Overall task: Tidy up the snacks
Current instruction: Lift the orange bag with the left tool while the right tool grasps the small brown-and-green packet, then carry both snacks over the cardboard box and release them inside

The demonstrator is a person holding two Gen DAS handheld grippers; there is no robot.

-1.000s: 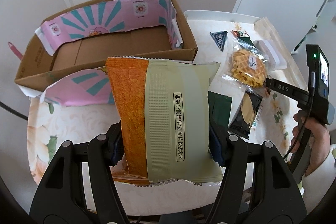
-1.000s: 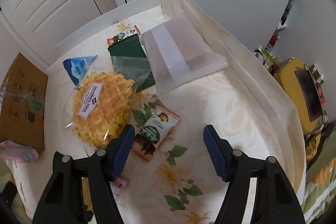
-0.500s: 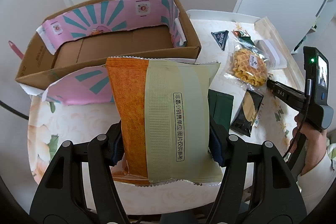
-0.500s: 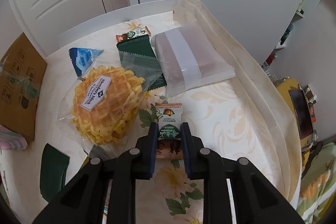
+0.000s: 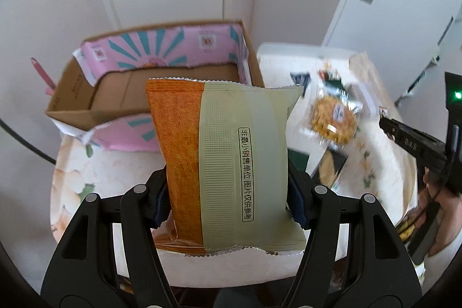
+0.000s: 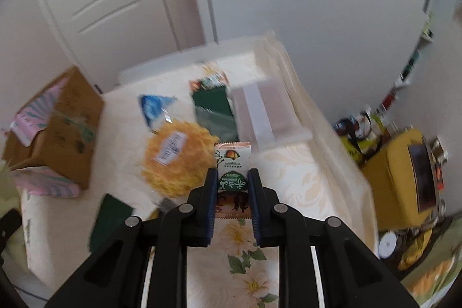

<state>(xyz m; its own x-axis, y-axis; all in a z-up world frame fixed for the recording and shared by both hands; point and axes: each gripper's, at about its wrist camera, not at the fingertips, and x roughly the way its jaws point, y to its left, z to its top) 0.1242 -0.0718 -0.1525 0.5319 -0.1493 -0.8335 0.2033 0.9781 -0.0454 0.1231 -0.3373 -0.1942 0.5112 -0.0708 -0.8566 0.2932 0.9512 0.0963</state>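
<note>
Holding two items now, one per hand. Left gripper [image 5: 229, 202]: fingers pinching the orange-and-green snack bag [image 5: 225, 160] by its lower sides, as a second ago, but the bag now hangs higher, its top edge in front of the cardboard box [image 5: 161, 88] — open, lined with pink-and-teal paper, nothing visible inside. Right gripper [image 6: 232, 186]: spread wide over the table a second ago, then closed; now clamped on the small green sachet [image 6: 232, 172] and lifted clear of the floral tablecloth [image 6: 294, 175]. Both hands loaded, so I judge the next step is carrying both to the box. Snack bag: flat pillow pack, serrated seals, black text box on the pale panel, stiff enough to stand upright in the grip. Sachet: small, thin, fruit picture on top, brown band below. Left on the table, blurred — round waffle pack [image 6: 176, 155], blue triangular packet [image 6: 154, 107], dark green packets [image 6: 212, 111], white translucent pack [image 6: 260, 111].
</note>
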